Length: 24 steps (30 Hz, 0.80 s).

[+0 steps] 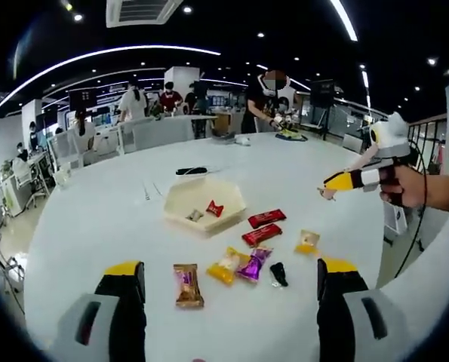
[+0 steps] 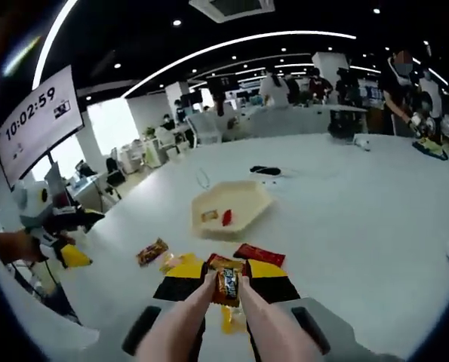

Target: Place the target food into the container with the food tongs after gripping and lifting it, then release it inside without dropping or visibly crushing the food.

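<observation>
table (image 1: 96,226): white, round | container (image 1: 203,202): beige hexagonal tray mid-table, two candies inside | left hand-held gripper (image 1: 232,283): jaws apart, above near edge | right hand-held gripper (image 2: 226,280): drives tongs (image 2: 209,309) clamped on wrapped candy (image 2: 226,283), near-edge side of container

Table (image 1: 96,226) smooth, matt white; candy wrappers (image 1: 243,264) glossy foil; container (image 1: 180,197) matt cream.

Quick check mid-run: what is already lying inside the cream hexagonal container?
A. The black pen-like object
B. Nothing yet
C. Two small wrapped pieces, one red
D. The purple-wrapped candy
C: the left gripper view shows the cream container holding a small red wrapped piece and a paler one, while the purple candy lies outside on the white table.
</observation>
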Tool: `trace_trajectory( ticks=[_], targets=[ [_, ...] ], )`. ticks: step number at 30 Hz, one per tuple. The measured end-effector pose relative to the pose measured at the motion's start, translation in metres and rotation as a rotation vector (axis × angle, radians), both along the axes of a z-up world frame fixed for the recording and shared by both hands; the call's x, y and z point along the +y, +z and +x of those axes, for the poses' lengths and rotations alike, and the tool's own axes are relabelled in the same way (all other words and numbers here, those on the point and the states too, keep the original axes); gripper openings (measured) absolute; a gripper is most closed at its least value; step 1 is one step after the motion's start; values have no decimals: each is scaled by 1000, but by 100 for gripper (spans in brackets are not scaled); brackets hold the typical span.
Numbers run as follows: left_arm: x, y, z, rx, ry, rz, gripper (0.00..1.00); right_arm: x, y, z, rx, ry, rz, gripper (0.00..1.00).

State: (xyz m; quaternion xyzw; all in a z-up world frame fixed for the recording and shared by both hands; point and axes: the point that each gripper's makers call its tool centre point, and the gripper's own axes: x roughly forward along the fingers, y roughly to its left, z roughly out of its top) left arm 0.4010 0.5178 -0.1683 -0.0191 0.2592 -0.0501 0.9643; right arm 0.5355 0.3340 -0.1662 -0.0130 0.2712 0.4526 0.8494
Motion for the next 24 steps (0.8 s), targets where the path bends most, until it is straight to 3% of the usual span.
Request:
trace_trajectory(
  ticks=[24],
  targets=[
    [20, 1, -19, 6, 67, 17, 95, 45, 13, 23, -86, 124, -70, 19]
  ],
)
